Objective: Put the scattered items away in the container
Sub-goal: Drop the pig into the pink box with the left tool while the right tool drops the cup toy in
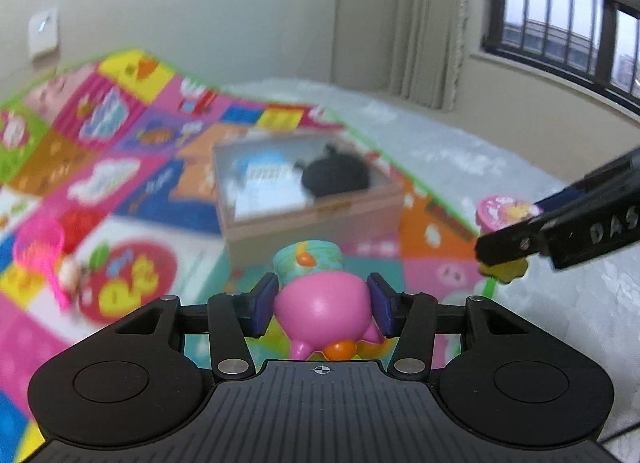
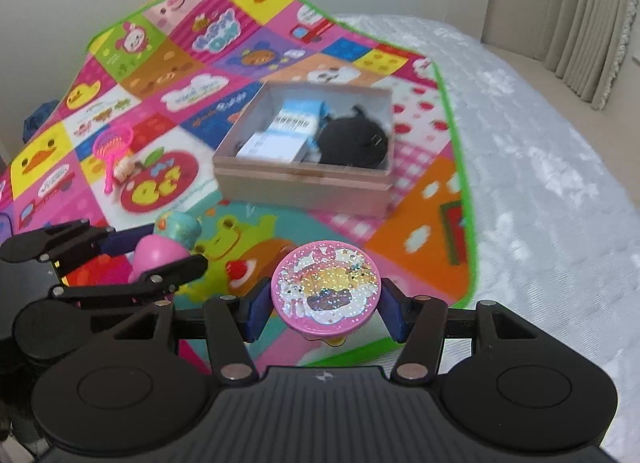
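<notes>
Above the bright patchwork play mat (image 2: pixel 168 103), the left gripper (image 1: pixel 324 303) is clamped on a pink and teal plastic toy figure (image 1: pixel 320 303). Beside it, the right gripper (image 2: pixel 324 307) pinches a round pink glittery toy (image 2: pixel 325 287). At twelve o'clock sits the open beige cardboard box (image 2: pixel 304 179), holding a blue-white carton (image 2: pixel 284 131) and black pouch (image 2: pixel 354 143).

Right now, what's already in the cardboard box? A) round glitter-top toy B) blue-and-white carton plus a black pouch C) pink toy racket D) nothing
B: the right wrist view shows the blue-and-white carton and black pouch lying inside the cardboard box, while the pink toy racket lies out on the play mat.
</notes>
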{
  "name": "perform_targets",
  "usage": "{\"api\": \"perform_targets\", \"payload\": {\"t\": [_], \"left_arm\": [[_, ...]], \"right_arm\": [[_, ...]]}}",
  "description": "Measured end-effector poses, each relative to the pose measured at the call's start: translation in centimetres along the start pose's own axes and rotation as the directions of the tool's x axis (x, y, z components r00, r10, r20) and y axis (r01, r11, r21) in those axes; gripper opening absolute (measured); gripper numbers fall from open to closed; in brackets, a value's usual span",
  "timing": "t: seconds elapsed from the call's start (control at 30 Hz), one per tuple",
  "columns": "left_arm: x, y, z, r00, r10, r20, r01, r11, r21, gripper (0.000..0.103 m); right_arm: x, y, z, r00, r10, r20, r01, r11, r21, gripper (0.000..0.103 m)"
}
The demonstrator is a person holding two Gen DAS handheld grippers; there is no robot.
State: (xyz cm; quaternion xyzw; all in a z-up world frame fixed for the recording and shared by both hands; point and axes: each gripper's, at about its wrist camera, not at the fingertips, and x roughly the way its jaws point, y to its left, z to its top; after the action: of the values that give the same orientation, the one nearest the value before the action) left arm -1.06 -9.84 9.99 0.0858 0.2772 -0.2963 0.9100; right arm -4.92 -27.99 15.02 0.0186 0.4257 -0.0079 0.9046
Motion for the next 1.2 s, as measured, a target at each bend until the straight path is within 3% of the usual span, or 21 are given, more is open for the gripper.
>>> {"api": "perform_targets", "payload": {"t": [0.2, 0.43, 0.47, 0.5, 0.57, 0.6, 0.7, 0.83, 1.0, 1.1, 1.2], "left_arm": [[4.7, -0.5, 4.3, 0.997, 0.026, 0.066, -0.033, 0.994, 0.104, 0.054], [12.8, 0.2, 7.8, 0.979, 0.053, 0.197, -0.092, 0.977, 0.194, 0.056], [14.0, 0.4, 8.0, 0.977, 0.057, 0.204, -0.099, 0.975, 0.199, 0.060], [15.2, 0.7, 8.3, 0.977, 0.062, 0.203, -0.103, 0.974, 0.201, 0.075], [17.0, 1.7, 8.5, 0.982, 0.057, 0.182, -0.090, 0.979, 0.182, 0.089], [17.4, 2.1, 8.4, 0.982, 0.057, 0.180, -0.087, 0.983, 0.165, 0.090], [16.4, 3.5, 7.1, 0.981, 0.053, 0.188, -0.069, 0.994, 0.082, 0.096], [13.4, 5.3, 4.5, 0.983, 0.059, 0.173, -0.061, 0.998, 0.005, 0.097], [8.2, 7.2, 2.3, 0.995, 0.096, 0.032, -0.093, 0.992, -0.083, 0.097], [3.3, 8.9, 1.3, 0.986, 0.157, -0.050, -0.164, 0.972, -0.170, 0.100], [-2.1, 10.6, 0.0, 0.965, 0.236, -0.111, -0.259, 0.914, -0.312, 0.101]], "right_arm": [[0.1, -3.1, 4.9, 0.997, 0.009, 0.070, -0.013, 0.998, 0.065, 0.056], [6.3, -4.8, 13.6, 0.977, 0.046, 0.208, -0.078, 0.986, 0.146, 0.056], [7.7, -5.1, 15.0, 0.973, 0.057, 0.225, -0.096, 0.981, 0.170, 0.056], [9.0, -5.3, 16.2, 0.968, 0.071, 0.239, -0.119, 0.974, 0.193, 0.056], [11.3, -6.0, 17.9, 0.965, 0.087, 0.248, -0.150, 0.957, 0.247, 0.065], [12.4, -6.3, 18.4, 0.965, 0.084, 0.248, -0.153, 0.950, 0.273, 0.072], [14.2, -6.7, 18.3, 0.967, 0.068, 0.244, -0.137, 0.952, 0.275, 0.073], [15.4, -6.7, 15.9, 0.978, 0.019, 0.210, -0.072, 0.965, 0.252, 0.073], [15.1, -5.7, 13.9, 0.989, 0.040, 0.143, -0.082, 0.952, 0.294, 0.073], [14.4, -3.0, 13.8, 0.993, 0.054, 0.103, -0.079, 0.962, 0.262, 0.078], [14.9, 0.6, 13.6, 0.997, 0.005, 0.073, -0.021, 0.976, 0.217, 0.078]]}}
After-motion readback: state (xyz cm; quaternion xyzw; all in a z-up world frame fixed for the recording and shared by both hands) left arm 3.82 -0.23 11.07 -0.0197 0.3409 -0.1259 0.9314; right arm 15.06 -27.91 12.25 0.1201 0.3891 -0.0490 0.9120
